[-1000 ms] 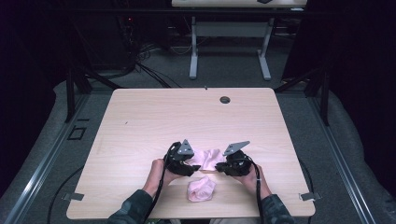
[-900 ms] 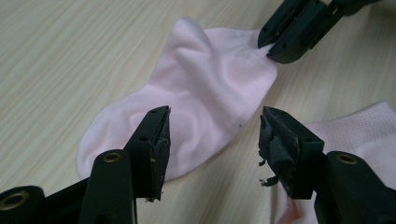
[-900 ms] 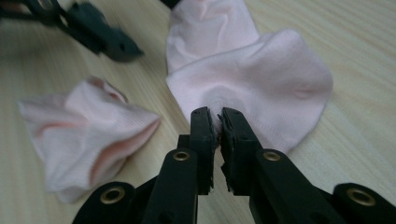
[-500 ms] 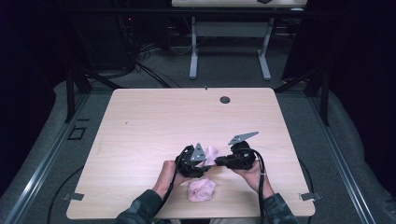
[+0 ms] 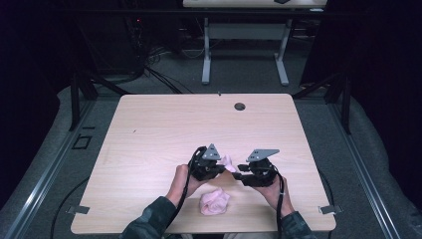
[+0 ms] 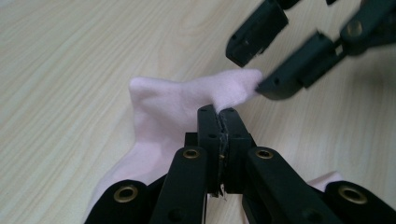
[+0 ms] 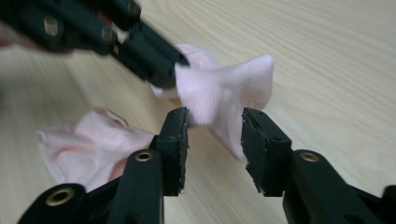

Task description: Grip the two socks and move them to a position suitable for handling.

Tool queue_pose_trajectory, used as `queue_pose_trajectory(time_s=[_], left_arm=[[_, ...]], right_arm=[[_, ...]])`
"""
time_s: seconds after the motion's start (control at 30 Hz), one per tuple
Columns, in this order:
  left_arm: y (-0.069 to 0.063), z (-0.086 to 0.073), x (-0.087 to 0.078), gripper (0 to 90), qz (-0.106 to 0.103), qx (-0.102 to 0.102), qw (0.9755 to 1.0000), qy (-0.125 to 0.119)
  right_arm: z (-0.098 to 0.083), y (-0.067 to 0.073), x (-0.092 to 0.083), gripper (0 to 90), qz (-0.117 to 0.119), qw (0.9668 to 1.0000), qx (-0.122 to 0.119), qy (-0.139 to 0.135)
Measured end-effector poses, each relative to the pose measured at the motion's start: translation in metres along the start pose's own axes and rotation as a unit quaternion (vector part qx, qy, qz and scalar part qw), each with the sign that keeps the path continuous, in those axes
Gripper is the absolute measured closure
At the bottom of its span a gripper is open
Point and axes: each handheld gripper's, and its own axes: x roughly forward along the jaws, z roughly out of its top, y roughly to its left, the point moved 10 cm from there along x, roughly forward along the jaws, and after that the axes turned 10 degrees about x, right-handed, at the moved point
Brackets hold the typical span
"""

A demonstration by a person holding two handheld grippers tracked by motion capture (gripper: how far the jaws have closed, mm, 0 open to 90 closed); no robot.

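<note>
My left tongs (image 6: 219, 122) are clamped on a fold of the pink sock (image 6: 177, 105), holding it just above the table (image 5: 149, 129) near its front edge, so the grip passes across. My right tongs (image 7: 215, 123) have just been opening; the sock end hangs between their parted jaws. A second pink sock (image 5: 215, 201) lies bunched near the front edge, apart, obstructing nothing.

A sock (image 5: 228, 161) sits between the left gripper (image 5: 222, 169) and right gripper (image 5: 238, 172), near the table's (image 5: 149, 129) front edge; a second sock (image 5: 214, 201) lies closer to that edge
</note>
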Motion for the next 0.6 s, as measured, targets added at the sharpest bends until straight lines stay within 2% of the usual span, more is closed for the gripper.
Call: queue_pose_trajectory(time_s=[0.03,0.07,0.13,0.17,0.23,0.3,0.33,0.37,0.4,0.43,0.5,0.53,0.57,0.6], left_arm=[[0.002,0.003,-0.002,89.1,0.0,-0.005,1.0,0.001],[0.005,0.008,-0.005,89.2,-0.005,-0.016,0.9999,0.0],[0.007,0.012,-0.007,89.1,-0.005,-0.023,0.9997,0.001],[0.008,0.014,-0.008,89.1,-0.007,-0.025,0.9997,0.003],[0.008,0.016,-0.009,89.1,-0.006,-0.027,0.9996,0.0],[0.009,0.019,-0.012,89.1,-0.009,-0.027,0.9996,-0.003],[0.009,0.02,-0.013,89.0,-0.01,-0.026,0.9996,-0.007],[0.009,0.02,-0.013,88.9,-0.01,-0.026,0.9996,-0.007],[0.009,0.019,-0.014,88.6,-0.017,-0.023,0.9996,-0.007],[0.009,0.018,-0.014,88.1,-0.019,-0.02,0.9996,-0.007],[0.009,0.016,-0.014,86.5,-0.021,-0.02,0.9995,-0.016],[0.008,0.012,-0.014,77.6,-0.021,-0.016,0.9995,-0.016],[0.008,0.012,-0.014,74.6,-0.021,-0.016,0.9995,-0.016],[0.006,0.006,-0.014,70.7,-0.018,-0.01,0.9995,-0.025]], right_arm=[[0.0,0.0,0.0,53.4,0.0,1.0,0.0,0.0],[0.001,0.003,-0.002,48.7,-0.028,0.9992,-0.027,-0.01],[0.005,0.007,-0.004,44.6,-0.049,0.9972,-0.052,-0.022],[0.008,0.008,-0.004,44.7,-0.061,0.9961,-0.056,-0.029],[0.013,0.008,-0.003,49.8,-0.079,0.9937,-0.068,-0.04],[0.017,0.008,-0.004,61.0,-0.087,0.9917,-0.077,-0.055],[0.02,0.009,-0.005,69.1,-0.088,0.9908,-0.081,-0.062],[0.02,0.009,-0.005,69.1,-0.088,0.9908,-0.081,-0.062],[0.024,0.011,-0.008,77.4,-0.075,0.9917,-0.083,-0.064],[0.026,0.011,-0.009,81.8,-0.069,0.9923,-0.079,-0.065],[0.028,0.011,-0.011,84.5,-0.062,0.9935,-0.074,-0.061],[0.033,0.011,-0.014,85.5,-0.044,0.9955,-0.059,-0.059],[0.033,0.011,-0.014,85.5,-0.044,0.9955,-0.059,-0.059],[0.038,0.01,-0.017,86.0,-0.029,0.9973,-0.041,-0.053]])
